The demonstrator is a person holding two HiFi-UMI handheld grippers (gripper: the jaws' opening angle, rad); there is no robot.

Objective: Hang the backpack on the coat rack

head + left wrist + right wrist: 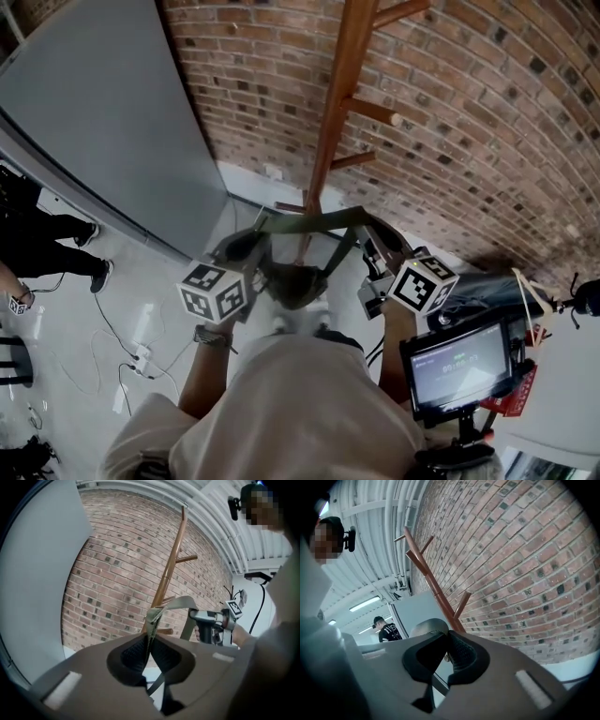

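The olive-green backpack [295, 281] hangs low between my two grippers by its strap [309, 223], which is stretched level in front of the wooden coat rack [330, 122]. My left gripper [246, 242] is shut on the strap's left end; the webbing [176, 604] runs out from between its jaws [149, 651] towards the right gripper [211, 620]. My right gripper [372, 234] is shut on the other end, and a rounded piece of strap [427, 626] shows at its jaws [446, 656]. The rack's pole [171, 564] with its upward pegs [431, 581] stands just beyond.
The rack stands against a brick wall [487, 122]. A grey panel [103, 112] leans at the left. Cables and a power strip [141, 352] lie on the floor. Another person [37, 244] stands at the left. A monitor on a rig [459, 366] is at the right.
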